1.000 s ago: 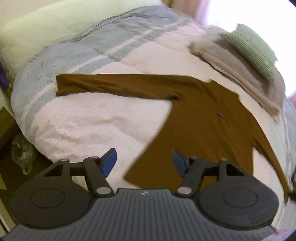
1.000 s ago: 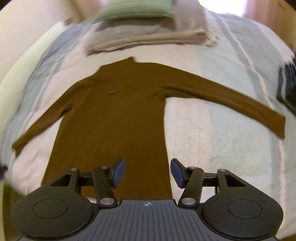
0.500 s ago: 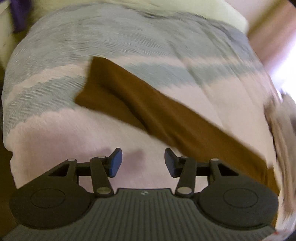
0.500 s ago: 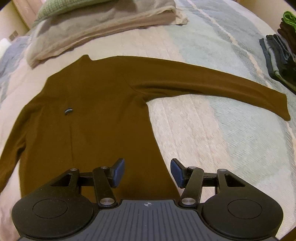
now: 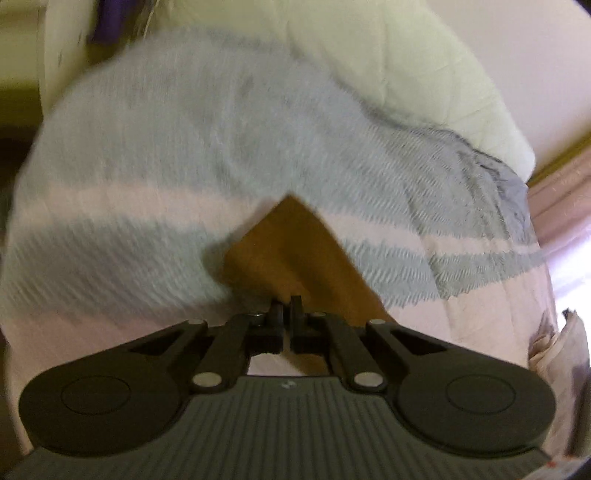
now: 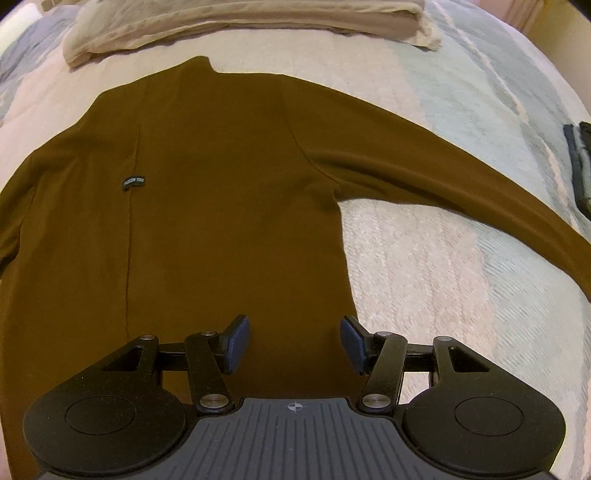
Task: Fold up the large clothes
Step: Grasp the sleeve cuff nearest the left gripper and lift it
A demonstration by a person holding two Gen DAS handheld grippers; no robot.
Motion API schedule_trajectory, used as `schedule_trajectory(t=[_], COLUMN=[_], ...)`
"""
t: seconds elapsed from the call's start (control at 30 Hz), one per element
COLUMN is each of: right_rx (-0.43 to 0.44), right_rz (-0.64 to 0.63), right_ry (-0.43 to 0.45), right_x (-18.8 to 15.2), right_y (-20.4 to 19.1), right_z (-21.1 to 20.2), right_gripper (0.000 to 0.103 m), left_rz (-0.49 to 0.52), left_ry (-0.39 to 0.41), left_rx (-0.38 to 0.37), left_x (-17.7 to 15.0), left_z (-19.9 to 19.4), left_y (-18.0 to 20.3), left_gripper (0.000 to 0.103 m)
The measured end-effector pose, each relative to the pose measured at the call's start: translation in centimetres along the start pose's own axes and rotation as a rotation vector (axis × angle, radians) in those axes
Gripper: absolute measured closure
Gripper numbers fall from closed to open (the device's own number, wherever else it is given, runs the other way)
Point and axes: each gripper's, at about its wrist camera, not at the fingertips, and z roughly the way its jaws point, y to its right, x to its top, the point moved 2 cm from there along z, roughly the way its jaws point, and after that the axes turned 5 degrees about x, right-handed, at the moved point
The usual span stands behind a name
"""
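While a long-sleeved brown knit top (image 6: pixel 221 206) lies flat on the striped pastel bedspread (image 6: pixel 424 258), left tongs (image 5: pixel 285 308) just closed, pinching its sleeve cuff (image 5: pixel 284 243), right tongs (image 6: pixel 293 341) wide above its lower hem.

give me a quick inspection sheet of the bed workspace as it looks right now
surface: striped bedspread, pink, pale blue and grey bands.
job's things: brown long-sleeved top lies flat with one sleeve stretched out to the right; in the left wrist view a sleeve end lies ahead of the closed fingers.
clutter: beige folded cloth beyond the collar; dark folded clothes at the right edge.
grippers: left gripper has just closed, shut on the sleeve end; right gripper open over the lower body of the top, not gripping.
cables: nothing seen.
surroundings: pale green quilted cover past the bedspread; purple item, blurred.
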Motion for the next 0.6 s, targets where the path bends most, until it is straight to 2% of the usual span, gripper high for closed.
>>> schedule_trajectory(t=[0.1,0.13,0.17,0.23,0.3,0.33,0.4,0.5,0.53,0.6], right_rx=[0.009,0.008,0.008,0.019,0.029,0.026,0.007,-0.011,-0.012,-0.014], right_rz=[0.000,0.002,0.005,0.010,0.003,-0.002,-0.001,0.046,0.066,0.107], right_ry=[-0.006,-0.012,-0.017,-0.015,-0.004,0.001,0.010,0.028,0.034,0.051], right_x=[0.0,0.0,0.0,0.0,-0.1,-0.2,-0.3,-0.6,-0.6,-0.7], right_y=[0.2,0.4,0.6,1.2,1.8,2.3,3.6,6.6,7.7,10.0], right_z=[0.6,0.8,1.0,1.1,0.8,0.6,0.3,-0.2,-0.4,-0.9], right_gripper=[0.051,0.051,0.051,0.051,0.051,0.051,0.051,0.051,0.051,0.051], left_rz=[0.083,0.098,0.098,0.055,-0.005,-0.007,0.053,0.282,0.387,0.523], left_ry=[-0.034,-0.070,-0.096,-0.075,-0.043,-0.019,0.026,0.141,0.196,0.259], left_rx=[0.022,0.020,0.020,0.003,0.012,0.031,0.066,0.067,0.042,-0.037], left_x=[-0.9,-1.2,-1.7,-1.9,-2.0,-2.0,-2.0,-2.8,-3.7,-5.7], left_z=[0.2,1.0,1.7,2.2,2.2,2.0,1.0,-2.5,-4.4,-7.4], left_y=[0.9,1.2,1.4,1.2,1.1,1.3,2.6,8.0,11.0,16.3], left_gripper=[0.100,0.089,0.072,0.067,0.077,0.103,0.103,0.103,0.103,0.103])
